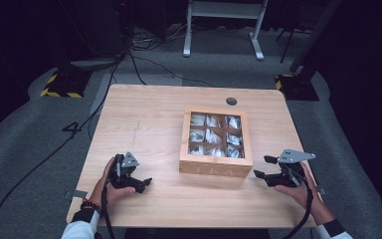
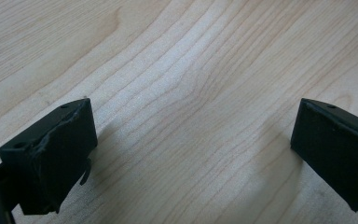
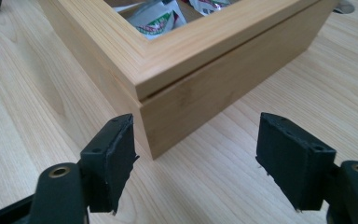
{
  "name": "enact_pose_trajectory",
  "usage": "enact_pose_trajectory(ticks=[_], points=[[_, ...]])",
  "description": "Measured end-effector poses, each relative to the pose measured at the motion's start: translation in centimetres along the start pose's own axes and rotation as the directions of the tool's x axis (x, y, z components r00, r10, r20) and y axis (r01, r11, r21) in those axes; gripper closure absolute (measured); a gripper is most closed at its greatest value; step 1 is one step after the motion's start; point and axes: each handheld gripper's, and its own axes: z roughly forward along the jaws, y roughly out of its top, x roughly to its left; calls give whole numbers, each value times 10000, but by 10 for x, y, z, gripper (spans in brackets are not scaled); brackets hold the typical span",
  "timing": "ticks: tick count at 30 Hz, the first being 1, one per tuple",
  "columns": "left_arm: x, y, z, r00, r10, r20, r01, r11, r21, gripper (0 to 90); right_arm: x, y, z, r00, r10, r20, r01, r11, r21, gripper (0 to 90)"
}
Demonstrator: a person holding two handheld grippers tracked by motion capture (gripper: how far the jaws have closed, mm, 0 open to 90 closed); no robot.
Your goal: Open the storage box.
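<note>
High view showed light wood table (image 1: 149,124) on grey carpet (image 1: 30,134), dark room, tea box (image 1: 216,142) centred, left gripper (image 1: 138,183) and right gripper (image 1: 262,167) both spread wide, holding nothing.

Pale wooden tea box (image 1: 216,167), black tools

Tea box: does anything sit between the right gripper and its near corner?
Nothing visible does. In the right gripper view, the open right gripper faces the corner of the tea box across bare table. The lid looks closed. The left gripper, also open, rests apart over bare wood.
</note>
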Motion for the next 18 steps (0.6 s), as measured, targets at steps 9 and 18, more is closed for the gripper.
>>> enact_pose_trajectory(ticks=[9,18], points=[[0,0,0,10000,-3,6,3,10000,0,7,7,10,10,9994,-126,-332,127,9999,30,309],[0,0,0,10000,2,2,-2,10000,4,7,12,18,18,9996,-207,-187,208,9997,84,345]])
